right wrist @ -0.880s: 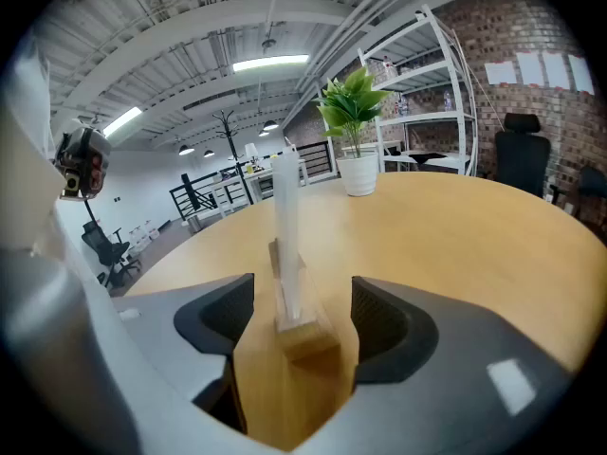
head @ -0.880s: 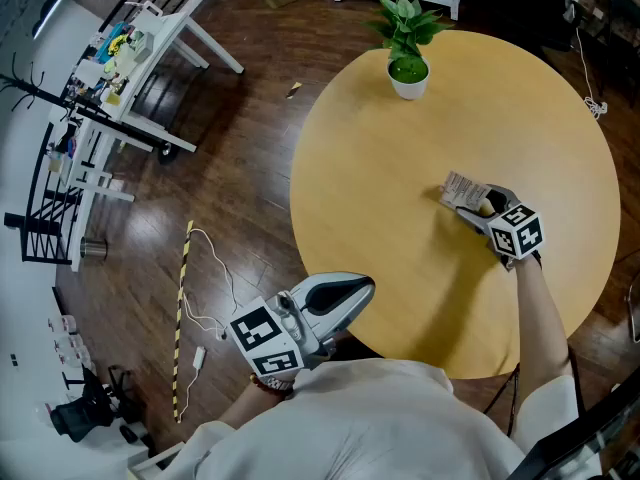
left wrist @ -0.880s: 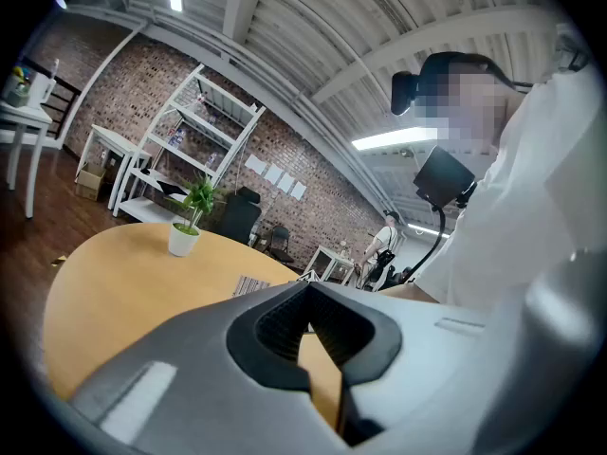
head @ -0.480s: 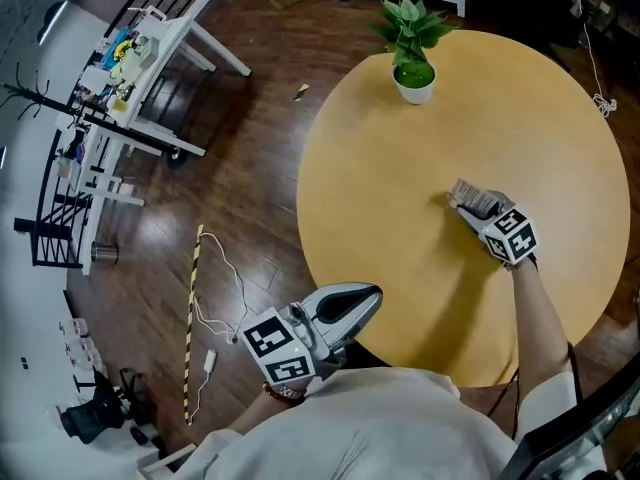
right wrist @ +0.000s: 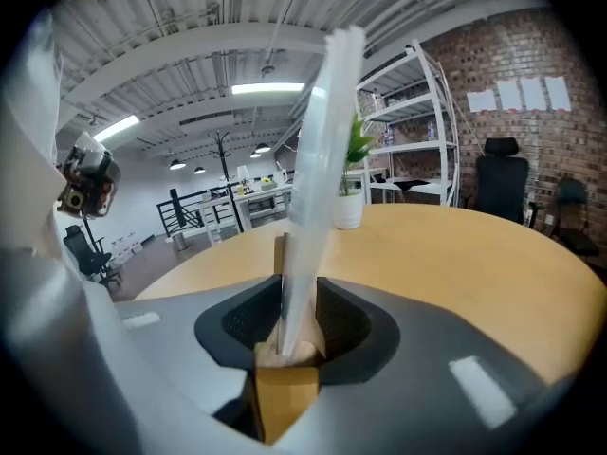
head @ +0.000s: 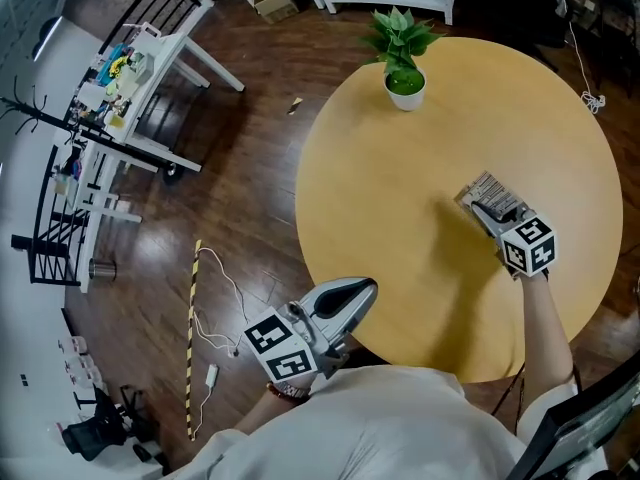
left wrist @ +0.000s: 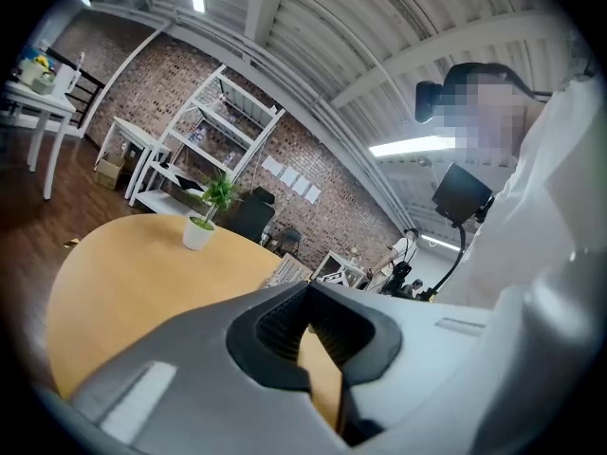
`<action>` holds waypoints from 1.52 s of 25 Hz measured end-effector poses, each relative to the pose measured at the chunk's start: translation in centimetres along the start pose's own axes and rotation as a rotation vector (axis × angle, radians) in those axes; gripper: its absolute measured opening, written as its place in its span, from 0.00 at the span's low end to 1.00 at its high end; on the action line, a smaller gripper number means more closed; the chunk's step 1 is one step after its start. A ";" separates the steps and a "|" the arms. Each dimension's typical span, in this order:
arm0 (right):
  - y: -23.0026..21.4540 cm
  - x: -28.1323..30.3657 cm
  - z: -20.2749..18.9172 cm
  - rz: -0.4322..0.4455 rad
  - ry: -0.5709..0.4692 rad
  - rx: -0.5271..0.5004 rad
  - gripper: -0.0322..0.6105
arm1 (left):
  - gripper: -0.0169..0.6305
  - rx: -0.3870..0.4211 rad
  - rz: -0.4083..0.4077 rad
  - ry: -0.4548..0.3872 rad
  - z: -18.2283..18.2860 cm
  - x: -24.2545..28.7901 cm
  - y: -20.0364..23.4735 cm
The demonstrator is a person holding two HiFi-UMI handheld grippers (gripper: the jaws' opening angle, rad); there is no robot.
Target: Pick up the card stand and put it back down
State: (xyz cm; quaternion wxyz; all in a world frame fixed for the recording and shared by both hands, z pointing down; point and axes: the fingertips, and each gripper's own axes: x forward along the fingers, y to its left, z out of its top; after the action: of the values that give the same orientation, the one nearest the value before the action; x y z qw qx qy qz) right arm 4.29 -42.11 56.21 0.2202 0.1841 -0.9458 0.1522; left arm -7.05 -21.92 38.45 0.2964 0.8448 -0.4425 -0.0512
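Note:
The card stand (head: 490,193) is a clear upright panel on a small wooden foot, held over the right part of the round wooden table (head: 390,198). My right gripper (head: 488,211) is shut on it. In the right gripper view the panel (right wrist: 318,150) rises edge-on between the pads, with the wooden foot (right wrist: 285,354) pinched low in the jaws. My left gripper (head: 348,296) hangs at the table's near left edge, shut and holding nothing. Through the left gripper (left wrist: 308,335) only a sliver of tabletop shows.
A potted plant (head: 403,56) in a white pot stands at the table's far edge. On the dark wood floor to the left are a white desk with clutter (head: 130,63), a black rack (head: 45,208) and a loose cable (head: 215,288). White shelving (right wrist: 413,131) lines a brick wall.
My right gripper has shifted right and toward me with the card stand, which now tilts so more of its face shows. The left gripper has hardly moved.

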 end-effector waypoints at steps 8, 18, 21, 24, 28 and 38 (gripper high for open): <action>8.3 -10.9 5.0 -0.080 -0.166 0.063 0.24 | 0.02 0.043 -0.076 -0.041 -0.6 -2.7 -2.1; 24.0 -22.9 8.3 -0.264 -0.352 0.047 0.24 | 0.02 0.104 -0.252 -0.019 -3.5 -9.8 -7.9; 28.8 -24.5 7.6 -0.316 -0.363 0.036 0.24 | 0.02 0.127 -0.303 0.006 -4.9 -12.6 -9.2; 32.9 -25.7 6.4 -0.371 -0.364 0.037 0.24 | 0.02 0.150 -0.351 0.029 -6.8 -14.7 -10.2; 37.0 -27.1 5.0 -0.405 -0.394 0.078 0.24 | 0.02 0.153 -0.379 0.021 -8.0 -16.6 -10.8; 39.3 -30.1 4.1 -0.415 -0.424 0.069 0.24 | 0.02 0.148 -0.329 0.028 -9.0 -18.2 -12.6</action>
State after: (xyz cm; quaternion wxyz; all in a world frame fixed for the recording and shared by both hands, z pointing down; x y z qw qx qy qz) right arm 11.63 -0.35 30.39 0.0379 0.4083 -0.9072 0.0940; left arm -5.86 1.78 35.70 0.2272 0.9260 -0.2965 -0.0543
